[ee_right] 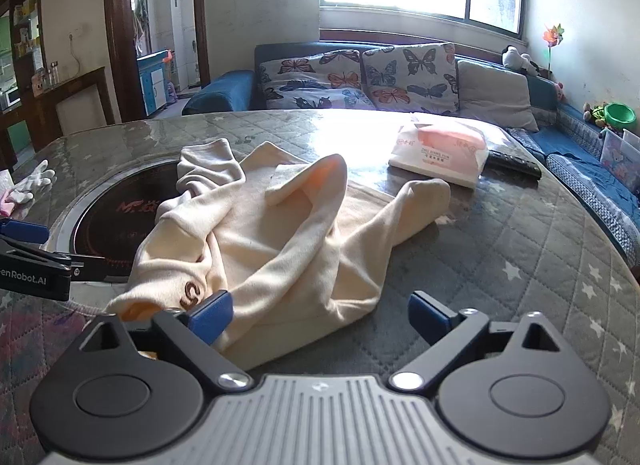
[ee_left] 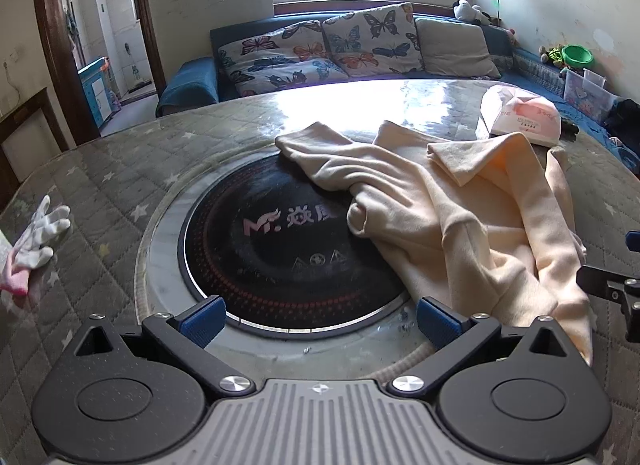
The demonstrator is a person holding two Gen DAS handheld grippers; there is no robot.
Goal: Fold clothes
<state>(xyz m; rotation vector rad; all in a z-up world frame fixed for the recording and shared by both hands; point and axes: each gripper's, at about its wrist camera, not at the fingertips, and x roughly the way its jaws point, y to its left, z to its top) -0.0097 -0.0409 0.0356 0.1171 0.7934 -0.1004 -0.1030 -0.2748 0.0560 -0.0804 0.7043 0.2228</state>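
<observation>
A cream sweatshirt lies crumpled on the round quilted table, one sleeve draped over the black cooktop. In the right wrist view the sweatshirt spreads in front of me, with a brown print near its near edge. My left gripper is open and empty, hovering over the cooktop's near rim, left of the garment. My right gripper is open and empty, its left finger over the garment's near hem. The left gripper also shows at the left edge of the right wrist view.
A pink and white tissue pack and a dark remote lie at the table's far right. White gloves lie at the table's left edge. A blue sofa with butterfly cushions stands behind the table.
</observation>
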